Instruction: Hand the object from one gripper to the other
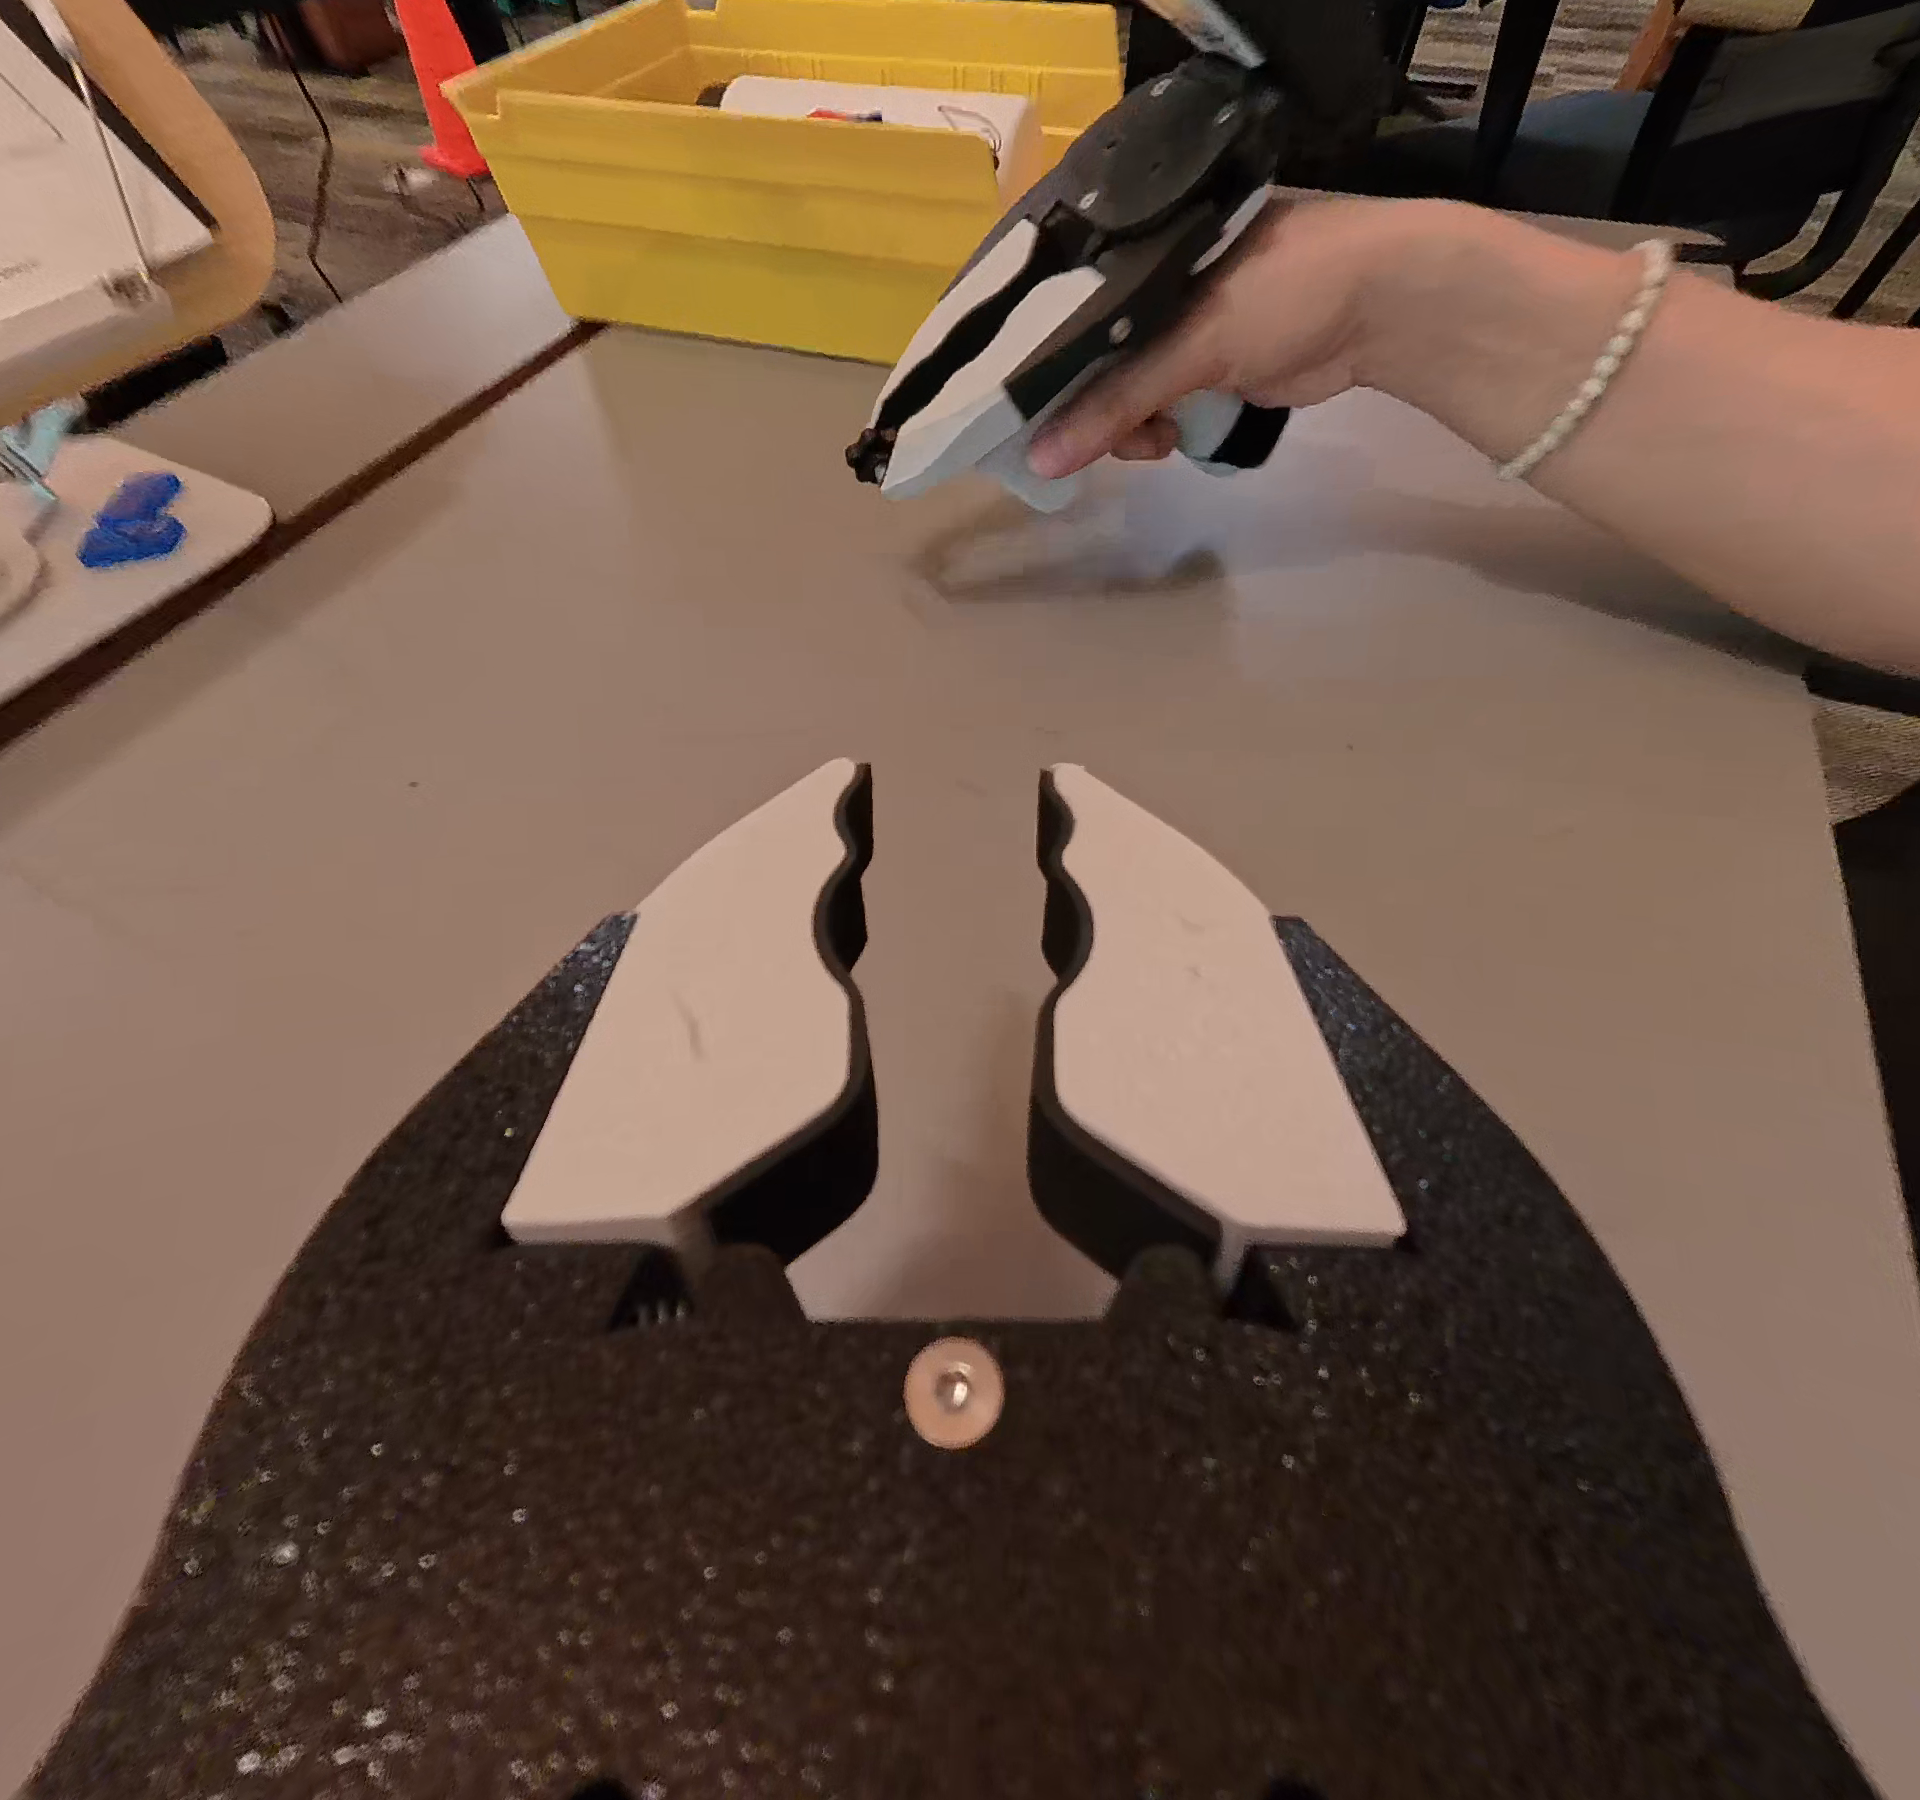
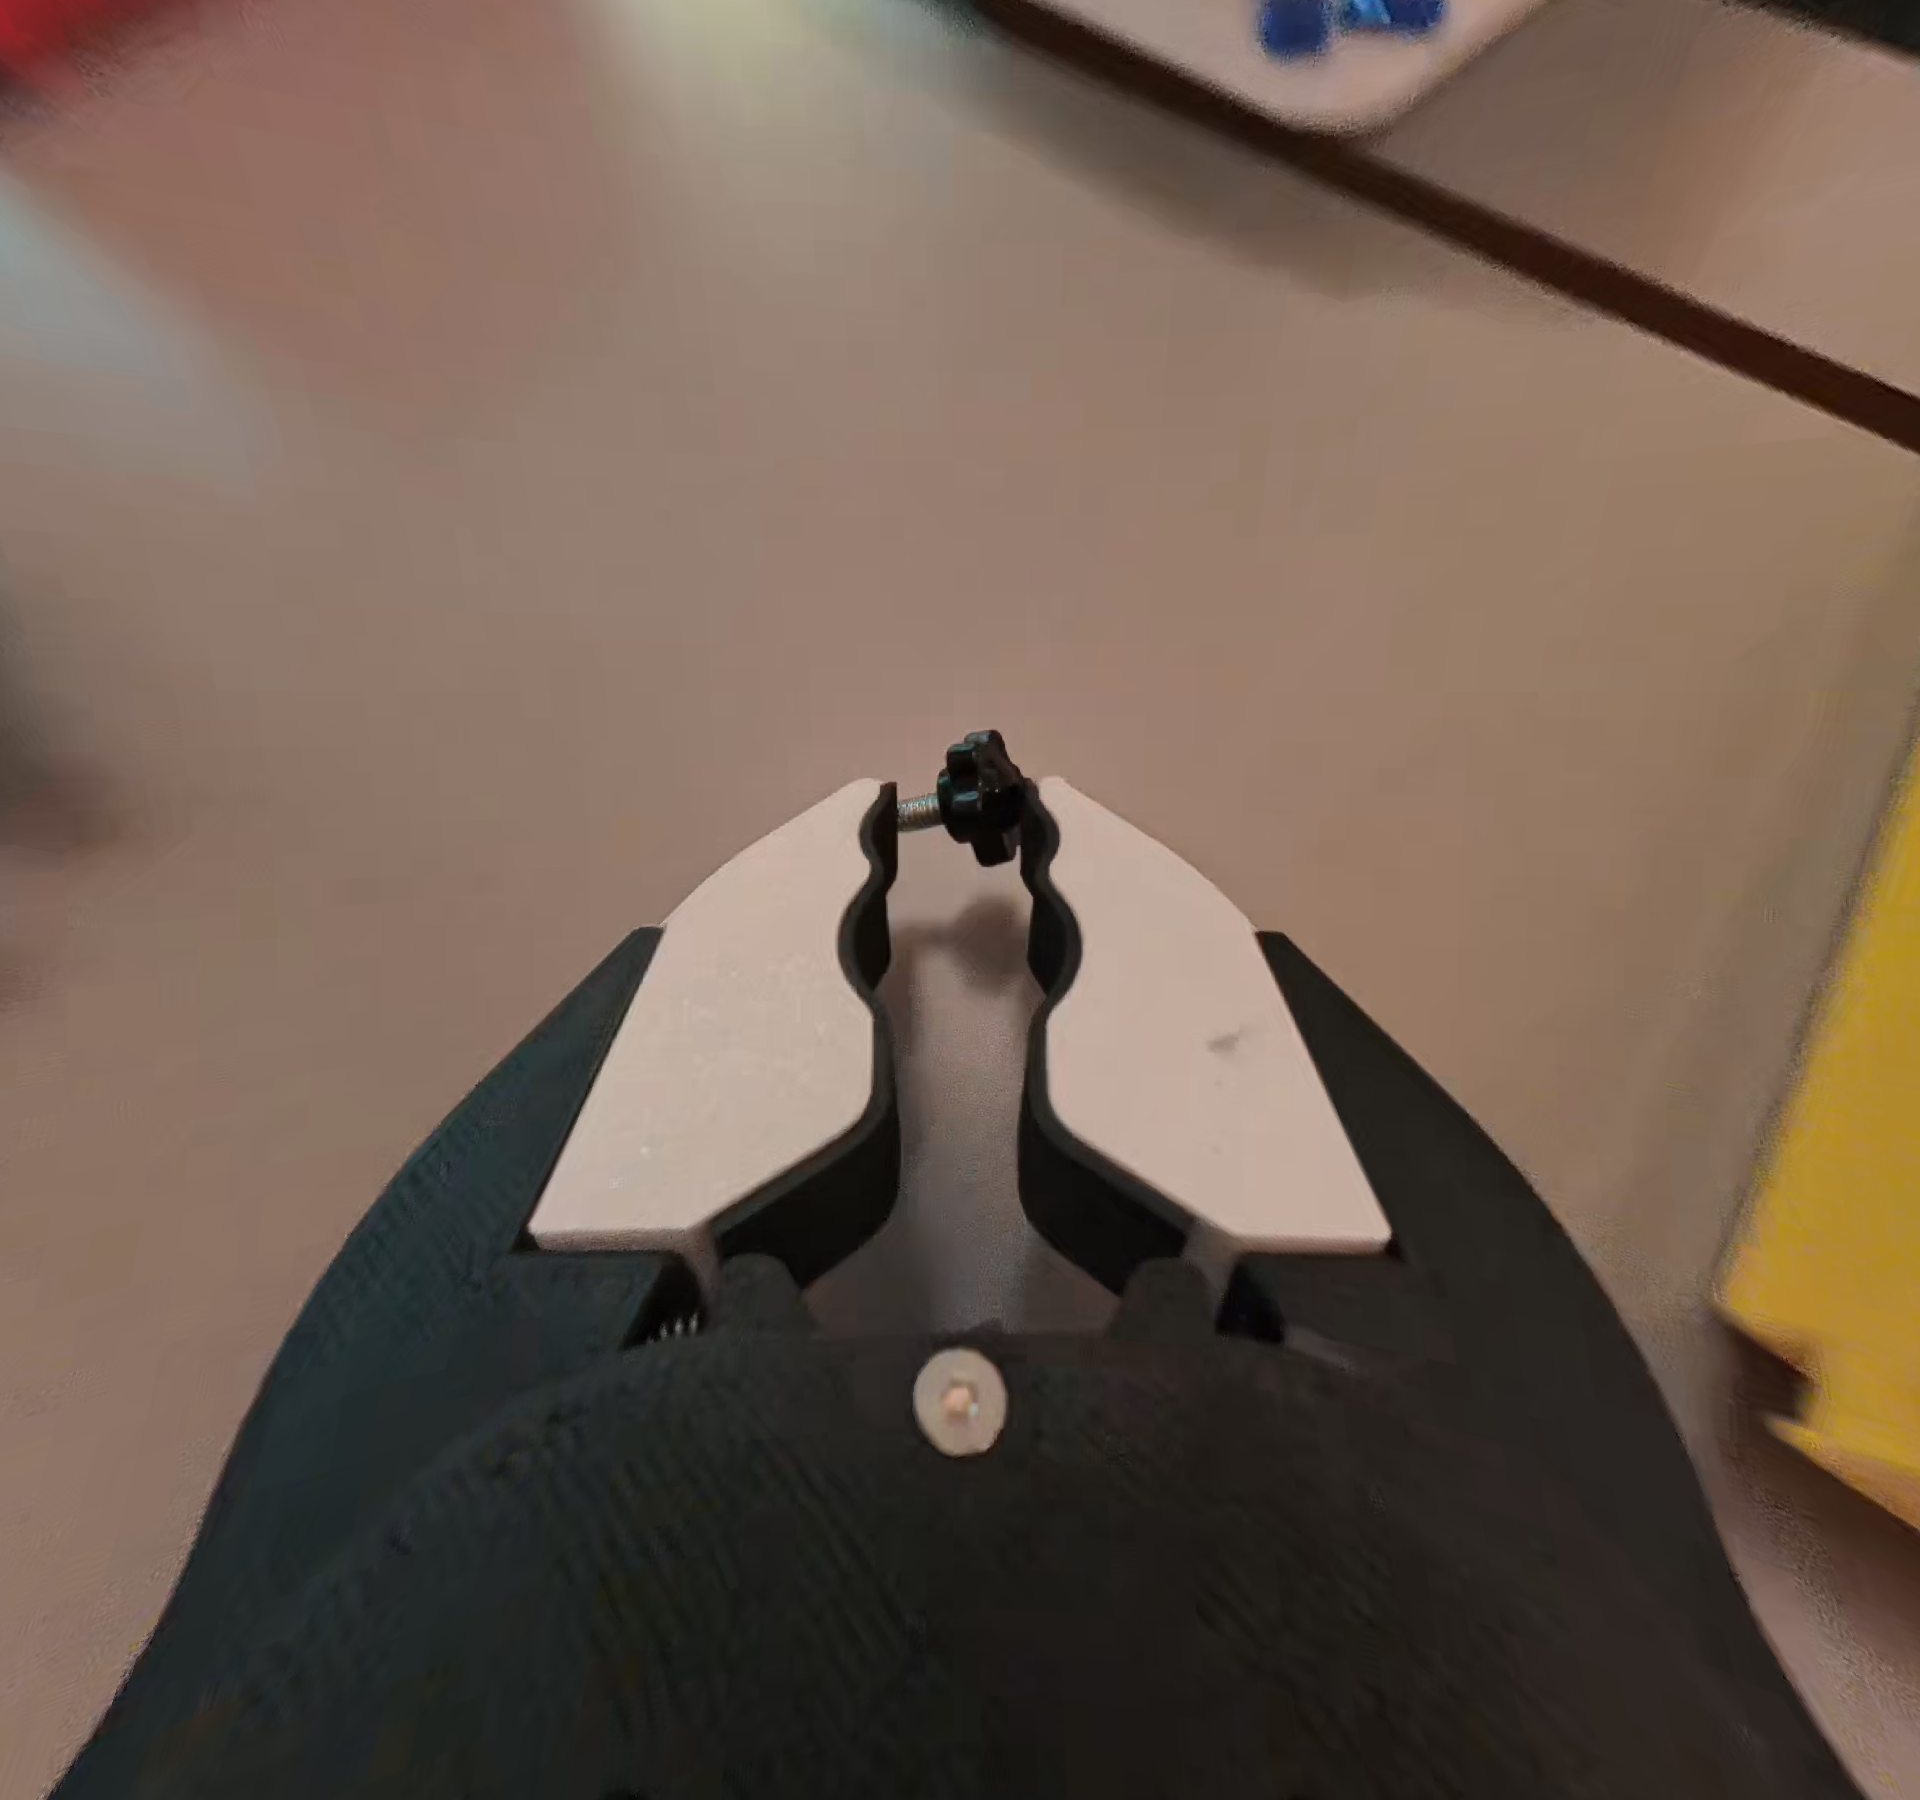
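A small black knob screw (image 2: 977, 796) with a short silver thread sits pinched between the tips of my right gripper (image 2: 961, 800), thread pointing left. In the left wrist view the right gripper (image 1: 871, 460) is held by a hand (image 1: 1299, 337) above the grey table (image 1: 520, 670), tilted down to the left, with the knob screw (image 1: 869, 454) at its tips. My left gripper (image 1: 956, 776) is open and empty, low over the table, nearer than the right gripper and apart from it.
A yellow bin (image 1: 769, 181) with a white box inside stands at the table's far edge; it also shows in the right wrist view (image 2: 1839, 1127). Blue parts (image 1: 133, 519) lie on a white board at the left. An orange cone (image 1: 436, 67) stands on the floor behind.
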### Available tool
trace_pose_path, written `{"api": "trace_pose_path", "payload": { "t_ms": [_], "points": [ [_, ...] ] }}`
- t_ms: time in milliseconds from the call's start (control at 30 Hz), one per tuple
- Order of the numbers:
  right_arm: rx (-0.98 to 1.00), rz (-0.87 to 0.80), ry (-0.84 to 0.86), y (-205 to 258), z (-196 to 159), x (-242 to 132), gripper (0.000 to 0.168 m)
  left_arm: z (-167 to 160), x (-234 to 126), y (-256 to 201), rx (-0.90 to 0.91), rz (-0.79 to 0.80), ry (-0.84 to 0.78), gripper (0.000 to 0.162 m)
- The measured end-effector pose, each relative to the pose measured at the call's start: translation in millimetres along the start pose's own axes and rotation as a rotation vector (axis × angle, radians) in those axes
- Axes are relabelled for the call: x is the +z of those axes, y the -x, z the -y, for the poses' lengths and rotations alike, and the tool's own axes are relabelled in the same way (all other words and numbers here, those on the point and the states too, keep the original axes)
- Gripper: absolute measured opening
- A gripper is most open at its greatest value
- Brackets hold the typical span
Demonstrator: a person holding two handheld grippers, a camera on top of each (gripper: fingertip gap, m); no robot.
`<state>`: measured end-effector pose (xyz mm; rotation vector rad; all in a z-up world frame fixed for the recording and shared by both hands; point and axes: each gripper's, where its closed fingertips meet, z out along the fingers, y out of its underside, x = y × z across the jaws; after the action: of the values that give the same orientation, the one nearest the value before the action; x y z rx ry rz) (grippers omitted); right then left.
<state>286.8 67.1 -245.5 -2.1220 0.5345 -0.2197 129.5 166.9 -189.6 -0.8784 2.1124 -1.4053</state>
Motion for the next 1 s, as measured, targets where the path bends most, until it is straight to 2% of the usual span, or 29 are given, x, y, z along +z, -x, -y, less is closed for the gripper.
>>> {"api": "trace_pose_path", "payload": {
  "t_ms": [100, 167, 333, 400, 467, 633, 733, 833, 900, 1000],
  "points": [
    [0.213, 0.393, -0.255, 69.3, 47.7, -34.4, 0.022, 12.4, -1.7, 0.1, 0.12, 0.053, -0.066, 0.036],
    [0.32, 0.614, -0.347, 104.6, 68.5, -58.7, 0.022, 26.0, -2.8, -6.3, 0.222, 0.083, -0.13, 0.041],
    [0.364, 1.067, -0.321, 178.3, 78.6, -97.8, 0.022, 57.2, -8.3, -37.4, 0.466, 0.102, -0.294, 0.042],
    [0.405, 1.177, -0.294, 194.6, 79.7, -102.7, 0.022, 68.8, -14.5, -50.7, 0.569, 0.109, -0.374, 0.039],
    [0.441, 1.232, -0.272, 205.0, 80.0, -102.5, 0.022, 72.7, -17.3, -60.0, 0.683, 0.131, -0.388, 0.038],
    [0.427, 1.319, -0.228, 223.2, 77.8, -109.8, 0.022, 69.6, -14.2, -59.3, 0.884, 0.24, -0.291, 0.034],
    [0.423, 1.317, -0.208, 226.3, 75.6, -109.0, 0.022, 70.1, -13.2, -59.8, 0.913, 0.262, -0.289, 0.024],
    [0.445, 1.299, -0.223, 223.8, 78.4, -106.9, 0.023, 71.4, -12.4, -54.9, 0.871, 0.278, -0.285, 0.024],
    [0.395, 1.21, -0.266, 217.0, 81.2, -100.2, 0.023, 68.3, -10.2, -46.6, 0.824, 0.299, -0.252, 0.024],
    [0.172, 0.925, -0.398, 196.2, 87.6, -88.8, 0.038, 59.1, -8.4, -31.3, 0.718, 0.306, -0.154, 0.024]
  ]
}}
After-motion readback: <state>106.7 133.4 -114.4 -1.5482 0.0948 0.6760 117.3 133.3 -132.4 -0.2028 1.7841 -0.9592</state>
